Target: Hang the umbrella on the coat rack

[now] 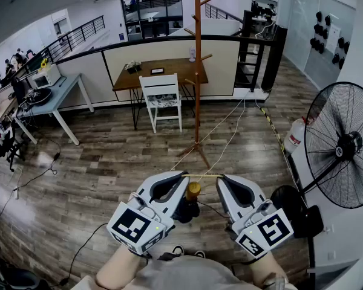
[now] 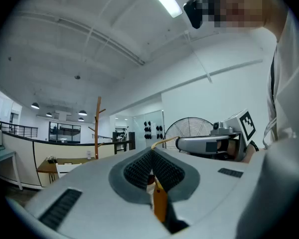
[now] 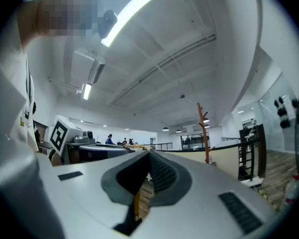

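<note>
both grippers are held up close to the body, the left gripper [image 1: 181,176] and right gripper [image 1: 221,179] each with jaws pressed together, pinching an end of the umbrella's yellow loop [image 1: 202,175], which runs taut between them. the umbrella [image 1: 193,192] hangs under that loop, orange handle knob up top and the black part below. the coat rack [image 1: 197,71] stands well apart across the wood floor [image 1: 109,168], just beside a white chair [image 1: 161,98].
</note>
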